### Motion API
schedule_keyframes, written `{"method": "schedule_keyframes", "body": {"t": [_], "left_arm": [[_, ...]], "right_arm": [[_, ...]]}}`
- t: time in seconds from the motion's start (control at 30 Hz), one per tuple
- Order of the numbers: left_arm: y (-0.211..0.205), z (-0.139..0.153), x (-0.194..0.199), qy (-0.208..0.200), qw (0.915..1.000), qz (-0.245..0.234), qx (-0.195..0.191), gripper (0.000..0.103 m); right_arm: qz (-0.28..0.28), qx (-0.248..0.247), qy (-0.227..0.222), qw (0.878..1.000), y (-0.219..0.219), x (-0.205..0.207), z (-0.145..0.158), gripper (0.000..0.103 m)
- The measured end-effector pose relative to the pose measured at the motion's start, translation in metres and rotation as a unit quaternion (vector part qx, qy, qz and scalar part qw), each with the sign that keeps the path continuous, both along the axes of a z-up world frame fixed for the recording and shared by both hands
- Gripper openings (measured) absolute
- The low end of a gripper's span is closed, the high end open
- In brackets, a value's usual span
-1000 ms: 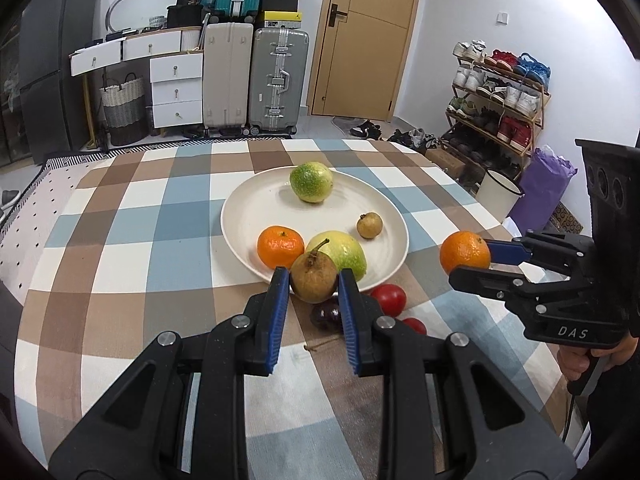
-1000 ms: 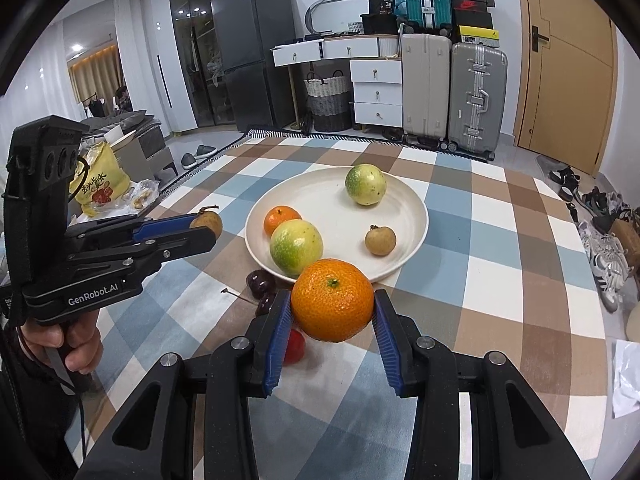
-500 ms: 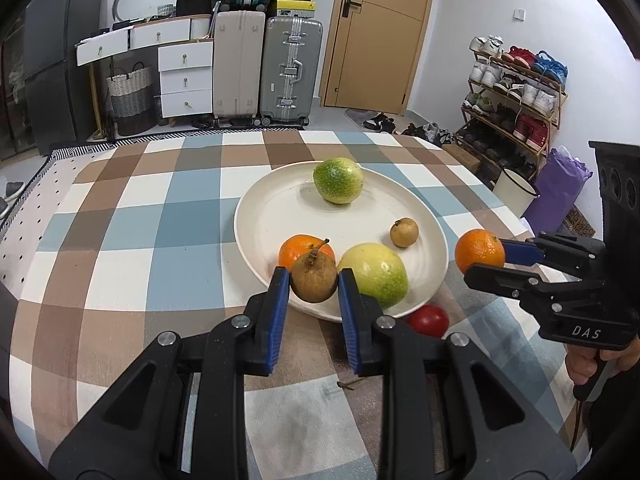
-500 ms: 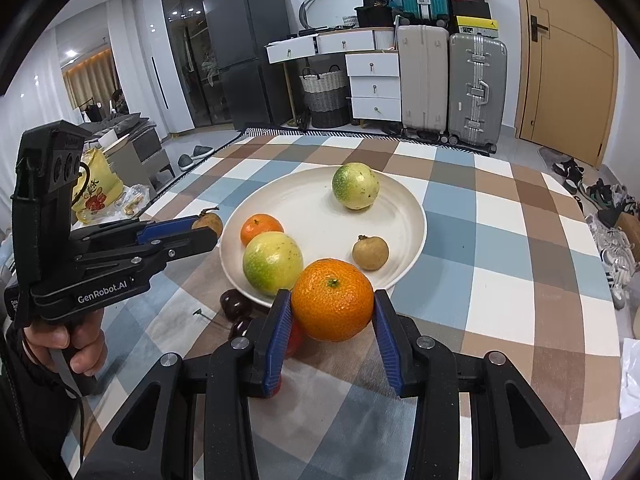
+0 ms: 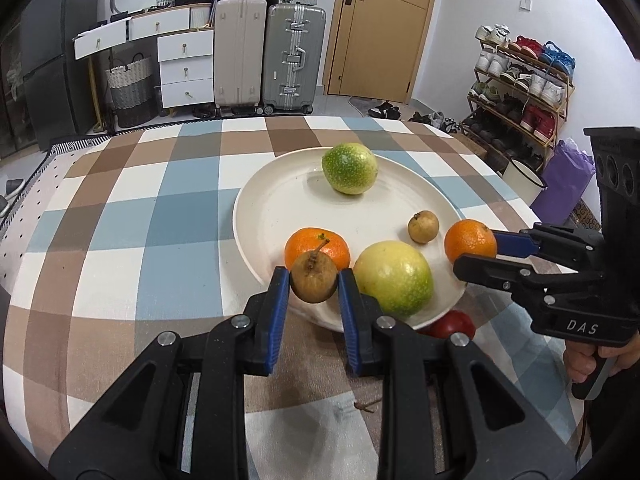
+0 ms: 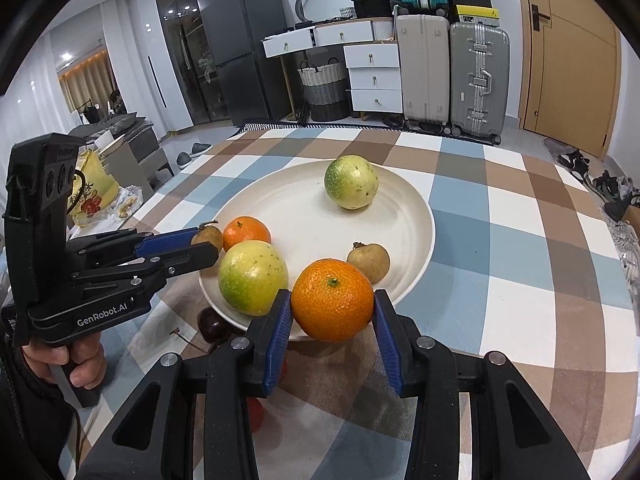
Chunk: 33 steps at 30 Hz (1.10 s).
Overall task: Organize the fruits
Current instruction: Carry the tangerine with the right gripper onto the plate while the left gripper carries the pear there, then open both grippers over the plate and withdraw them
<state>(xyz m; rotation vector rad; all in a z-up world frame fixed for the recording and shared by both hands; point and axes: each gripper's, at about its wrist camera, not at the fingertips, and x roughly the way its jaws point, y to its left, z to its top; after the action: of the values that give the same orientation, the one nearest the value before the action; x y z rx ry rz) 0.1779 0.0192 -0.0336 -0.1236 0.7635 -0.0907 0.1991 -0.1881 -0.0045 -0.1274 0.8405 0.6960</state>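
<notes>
Two tools grip fruit: your left tool (image 5: 313, 280) clamps a brown pear (image 5: 313, 281), your right tool (image 6: 332, 307) an orange (image 6: 332, 300), both over the plate (image 6: 400, 216) rim.

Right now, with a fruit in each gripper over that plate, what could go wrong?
The left gripper pinches a small brown fruit over the plate's near rim; let go there, it might roll off onto the cloth. The right gripper holds an orange close to the yellow-green fruit and another brown fruit; setting it down could knock them. Both grippers crowd the same edge and may bump.
</notes>
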Motion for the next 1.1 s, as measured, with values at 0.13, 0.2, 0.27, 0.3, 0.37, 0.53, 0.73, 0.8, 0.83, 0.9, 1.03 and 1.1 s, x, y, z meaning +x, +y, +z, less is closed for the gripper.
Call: {"method": "schedule_keyframes", "body": {"t": [0.13, 0.2, 0.27, 0.3, 0.37, 0.53, 0.73, 0.8, 0.83, 0.9, 1.03, 1.1], "left_arm": [[0.0, 0.0, 0.006, 0.001, 1.0, 0.001, 0.001, 0.022], [-0.001, -0.001, 0.012, 0.002, 1.0, 0.002, 0.001, 0.022], [-0.002, -0.001, 0.016, 0.0, 1.0, 0.001, 0.001, 0.022], [-0.003, -0.001, 0.019, 0.0, 1.0, -0.001, 0.0, 0.022], [-0.004, -0.001, 0.024, -0.003, 1.0, -0.002, 0.001, 0.022], [-0.008, -0.002, 0.034, -0.005, 1.0, -0.004, 0.0, 0.022], [-0.009, -0.002, 0.032, -0.011, 0.9999, -0.007, 0.002, 0.022], [-0.009, -0.002, 0.031, -0.011, 0.9999, -0.008, 0.003, 0.022], [-0.009, -0.002, 0.031, -0.011, 0.9999, -0.008, 0.004, 0.022], [-0.008, 0.0, 0.028, -0.015, 0.9999, -0.005, 0.004, 0.022], [-0.003, 0.003, 0.023, -0.024, 0.9997, 0.001, -0.002, 0.023], [-0.003, 0.004, 0.02, -0.022, 0.9998, 0.003, -0.001, 0.023]], "right_arm": [[-0.001, 0.001, -0.002, 1.0, 0.001, 0.002, -0.001, 0.041], [-0.001, 0.004, -0.001, 1.0, 0.002, 0.004, -0.002, 0.041], [-0.002, 0.005, -0.001, 1.0, 0.003, 0.006, -0.003, 0.041], [-0.003, 0.005, -0.002, 1.0, 0.004, 0.007, -0.003, 0.041], [-0.003, 0.006, -0.003, 1.0, 0.005, 0.009, -0.003, 0.041], [-0.008, 0.012, -0.009, 1.0, 0.009, 0.017, 0.001, 0.041], [-0.01, 0.019, -0.005, 1.0, 0.015, 0.027, 0.0, 0.041], [-0.006, 0.014, -0.007, 1.0, 0.019, 0.027, -0.002, 0.041], [-0.006, 0.012, -0.009, 1.0, 0.02, 0.026, -0.002, 0.041], [-0.006, 0.012, -0.01, 1.0, 0.022, 0.027, -0.002, 0.042], [-0.01, 0.006, -0.043, 0.999, 0.021, 0.02, 0.005, 0.05], [-0.013, 0.006, -0.045, 0.999, 0.018, 0.018, 0.007, 0.056]]}}
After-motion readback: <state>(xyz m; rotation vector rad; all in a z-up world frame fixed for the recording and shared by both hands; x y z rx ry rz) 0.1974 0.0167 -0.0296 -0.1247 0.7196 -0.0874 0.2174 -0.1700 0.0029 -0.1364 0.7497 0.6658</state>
